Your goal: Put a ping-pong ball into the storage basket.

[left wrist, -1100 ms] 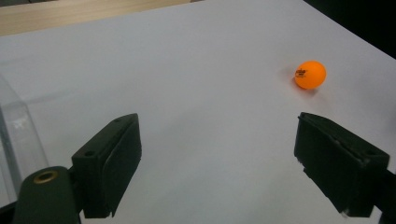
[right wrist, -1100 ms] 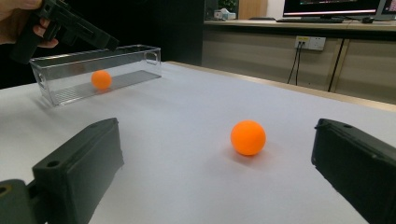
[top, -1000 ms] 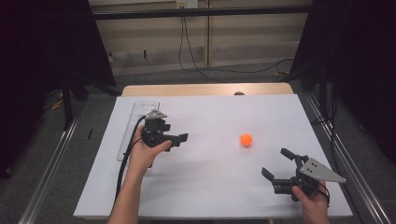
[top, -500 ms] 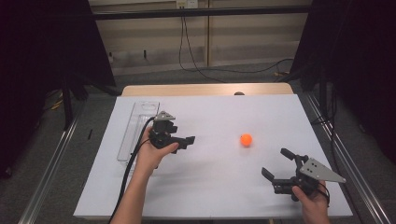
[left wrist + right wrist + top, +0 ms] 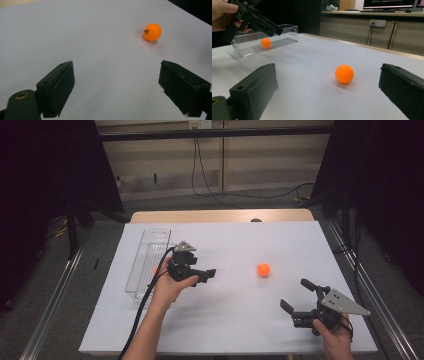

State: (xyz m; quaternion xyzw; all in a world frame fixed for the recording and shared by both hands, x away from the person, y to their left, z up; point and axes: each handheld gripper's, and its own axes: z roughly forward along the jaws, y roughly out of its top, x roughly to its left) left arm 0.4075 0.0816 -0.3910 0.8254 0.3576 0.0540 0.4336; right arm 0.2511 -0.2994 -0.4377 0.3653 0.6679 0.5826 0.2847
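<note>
An orange ball (image 5: 263,269) sits alone on the white table (image 5: 235,330), right of centre. The left gripper (image 5: 207,274), held just above the table, points at it from well to its left, jaws wide apart and empty. The right gripper (image 5: 293,298) rests near the front right corner, jaws also spread and empty. A clear tray (image 5: 145,257) at left holds what seems a second orange ball (image 5: 265,42).

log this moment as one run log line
left gripper: open, empty, aimed at loose orange ball | right gripper: open, empty | second orange ball: in clear tray
</note>
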